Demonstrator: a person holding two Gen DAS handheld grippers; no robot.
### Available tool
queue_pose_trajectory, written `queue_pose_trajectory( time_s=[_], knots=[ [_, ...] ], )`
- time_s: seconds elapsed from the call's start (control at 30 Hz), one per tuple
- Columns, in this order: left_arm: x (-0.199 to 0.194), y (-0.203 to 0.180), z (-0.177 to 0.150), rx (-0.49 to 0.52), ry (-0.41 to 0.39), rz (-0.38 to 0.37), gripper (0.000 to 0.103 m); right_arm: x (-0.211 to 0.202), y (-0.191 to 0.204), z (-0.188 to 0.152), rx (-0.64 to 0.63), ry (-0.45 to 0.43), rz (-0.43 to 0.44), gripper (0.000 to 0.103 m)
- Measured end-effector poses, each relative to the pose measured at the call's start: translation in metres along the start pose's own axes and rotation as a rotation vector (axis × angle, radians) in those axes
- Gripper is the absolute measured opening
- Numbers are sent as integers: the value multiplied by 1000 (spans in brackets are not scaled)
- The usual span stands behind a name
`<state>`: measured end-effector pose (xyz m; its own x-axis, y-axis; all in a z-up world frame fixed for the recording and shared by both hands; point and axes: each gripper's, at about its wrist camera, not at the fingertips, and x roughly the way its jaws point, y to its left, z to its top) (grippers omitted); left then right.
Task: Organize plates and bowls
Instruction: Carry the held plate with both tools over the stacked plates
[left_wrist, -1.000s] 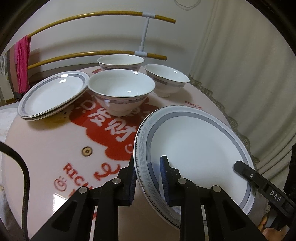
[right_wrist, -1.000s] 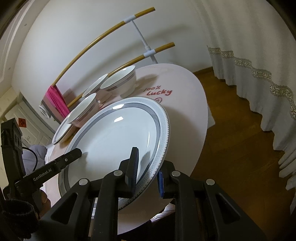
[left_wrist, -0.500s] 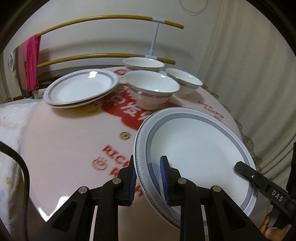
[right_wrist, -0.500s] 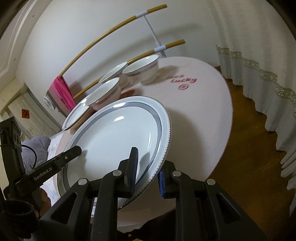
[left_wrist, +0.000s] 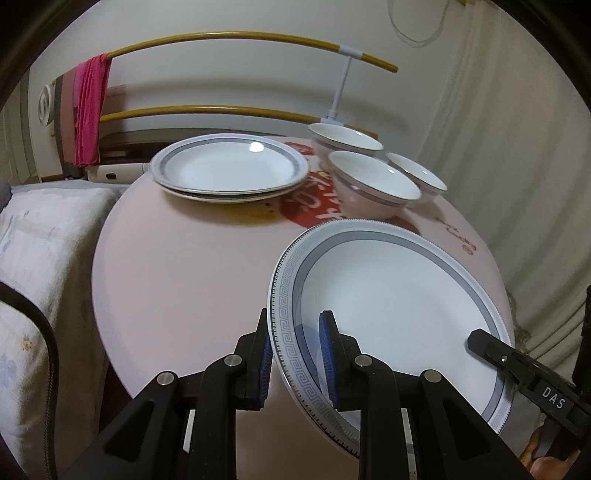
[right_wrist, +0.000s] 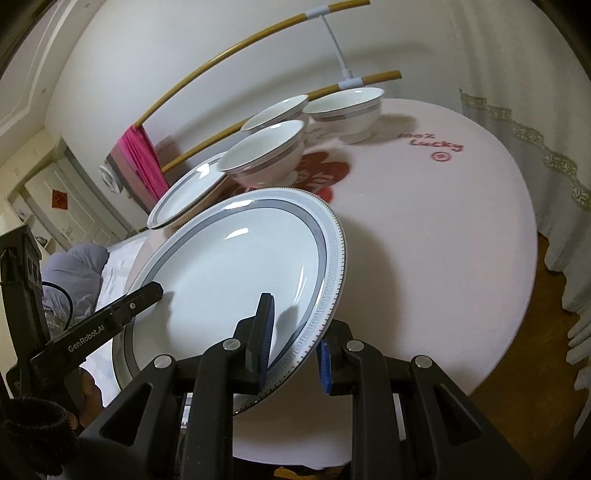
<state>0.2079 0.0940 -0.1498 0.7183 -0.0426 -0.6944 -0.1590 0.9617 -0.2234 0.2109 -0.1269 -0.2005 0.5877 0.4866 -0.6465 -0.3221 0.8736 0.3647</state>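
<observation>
We hold the big plate (left_wrist: 399, 314) up over the pink worktop (left_wrist: 177, 280). Our left tool (left_wrist: 295, 350) pinches its rim, and our right tool (right_wrist: 295, 332) pinches the other side. Two plates (left_wrist: 229, 166) and three bowls (left_wrist: 373, 184) sit behind.

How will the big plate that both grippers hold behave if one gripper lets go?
The big plate looks glazed, so probably slippery. The left gripper and right gripper pinch only opposite rims, so one grip alone would likely let it tip. It seems ceramic, probably breakable if dropped.
</observation>
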Motion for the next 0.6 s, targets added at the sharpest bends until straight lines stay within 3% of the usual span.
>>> queue_pose_trajectory(
  time_s=[0.33, 0.6],
  knots=[
    [-5, 51, 6, -53, -15, -5, 19, 24, 38, 0, -43, 25, 8, 21],
    [2, 65, 11, -61, -17, -8, 19, 37, 55, 2, -64, 41, 0, 22]
  ],
)
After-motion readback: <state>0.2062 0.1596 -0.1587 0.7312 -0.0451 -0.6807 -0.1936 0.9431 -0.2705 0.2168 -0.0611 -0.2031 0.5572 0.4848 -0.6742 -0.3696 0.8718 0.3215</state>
